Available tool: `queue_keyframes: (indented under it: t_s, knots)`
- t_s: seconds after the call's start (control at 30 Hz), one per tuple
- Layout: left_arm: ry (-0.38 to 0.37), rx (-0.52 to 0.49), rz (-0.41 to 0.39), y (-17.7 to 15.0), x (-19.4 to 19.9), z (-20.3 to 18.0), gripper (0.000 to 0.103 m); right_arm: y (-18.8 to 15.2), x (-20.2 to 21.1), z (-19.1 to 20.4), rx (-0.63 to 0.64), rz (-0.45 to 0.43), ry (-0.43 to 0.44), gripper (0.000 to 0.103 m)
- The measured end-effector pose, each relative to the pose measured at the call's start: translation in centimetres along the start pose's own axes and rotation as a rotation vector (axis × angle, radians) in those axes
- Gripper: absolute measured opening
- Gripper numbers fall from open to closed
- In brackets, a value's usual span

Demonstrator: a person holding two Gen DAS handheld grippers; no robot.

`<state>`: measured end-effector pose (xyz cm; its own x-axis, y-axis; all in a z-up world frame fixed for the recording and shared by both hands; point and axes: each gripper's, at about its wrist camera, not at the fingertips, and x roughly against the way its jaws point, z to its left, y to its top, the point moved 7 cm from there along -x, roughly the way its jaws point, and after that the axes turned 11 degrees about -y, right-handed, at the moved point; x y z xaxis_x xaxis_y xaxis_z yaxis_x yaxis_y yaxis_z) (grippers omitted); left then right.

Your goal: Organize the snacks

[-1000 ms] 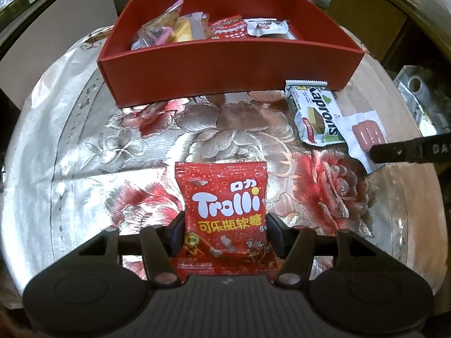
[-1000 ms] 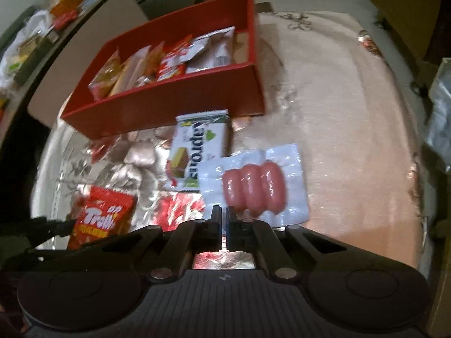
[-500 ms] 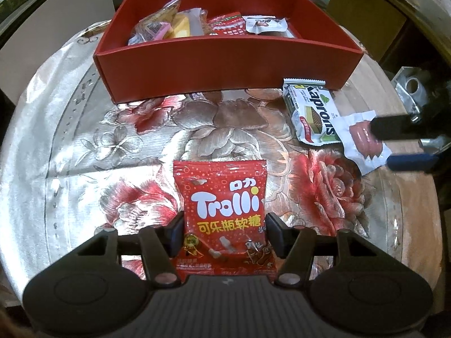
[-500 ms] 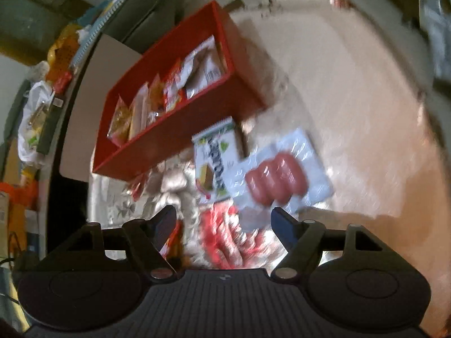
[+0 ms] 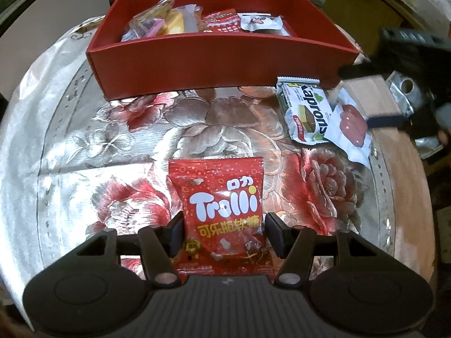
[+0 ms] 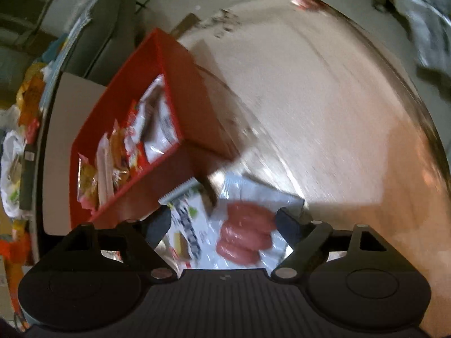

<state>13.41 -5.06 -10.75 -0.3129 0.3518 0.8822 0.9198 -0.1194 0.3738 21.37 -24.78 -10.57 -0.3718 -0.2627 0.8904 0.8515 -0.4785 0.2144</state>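
Nearest to us in the left wrist view, our left gripper point(image 5: 224, 232) has the red Trolli gummy bag point(image 5: 222, 217) between its two fingers. The bag lies flat on the flowered tablecloth point(image 5: 84, 146), its lower half between the pads and its top edge pointing away from us. The pads stand right at the bag's side edges; we cannot tell whether they press on it or only frame it.

In the right wrist view, our right gripper point(image 6: 224, 225) has just been opening its jaws, and they now stand wide apart with nothing clamped. Between and just beyond the fingers lies the clear sausage pack point(image 6: 245, 233) with three pink sausages, flat on the cloth. The right finger is near the pack's right edge, with no pad pressing on it. The picture is blurred.

Just beside the sausage pack, and partly under its edge, lies the white and green Kaprons wafer pack point(image 5: 305, 112); in the right wrist view it sits next to the left finger.

Farther off stands the red box point(image 5: 225, 64), close behind the wafer pack. Several snack packets point(image 5: 197, 22) already lie inside it, gathered along the far wall.
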Motion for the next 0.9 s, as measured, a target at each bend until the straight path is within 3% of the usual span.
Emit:
queue_keyframes:
  t_s: [0.17, 0.4, 0.5, 0.57, 0.67, 0.8, 0.9]
  knots:
    - [-0.002, 0.000, 0.002, 0.0, 0.0, 0.1, 0.053, -0.6, 0.2, 0.5, 0.202, -0.043, -0.199, 0.087]
    - [0.001, -0.008, 0.001, 0.0, -0.1, 0.0, 0.053, -1.4, -0.2, 0.4, 0.121, -0.099, -0.210, 0.082]
    - [0.000, -0.007, 0.002, 0.0, 0.0, 0.1, 0.053, -2.4, -0.9, 2.1, 0.257, -0.117, -0.285, 0.082]
    - [-0.004, -0.007, 0.003, 0.0, 0.1, 0.1, 0.053, -3.1, -0.7, 3.1, 0.366, -0.127, -0.287, 0.076]
    - [-0.008, -0.001, 0.002, -0.1, 0.2, 0.3, 0.053, -3.3, -0.1, 2.4, 0.409, -0.085, -0.277, 0.062]
    - [-0.004, -0.002, 0.001, -0.1, 0.3, 0.3, 0.053, -4.3, 0.5, 1.1, 0.451, -0.048, -0.288, 0.063]
    - [-0.003, -0.007, -0.003, -0.1, 0.3, 0.1, 0.053, -6.0, 0.7, 1.4, 0.584, 0.009, -0.309, 0.063]
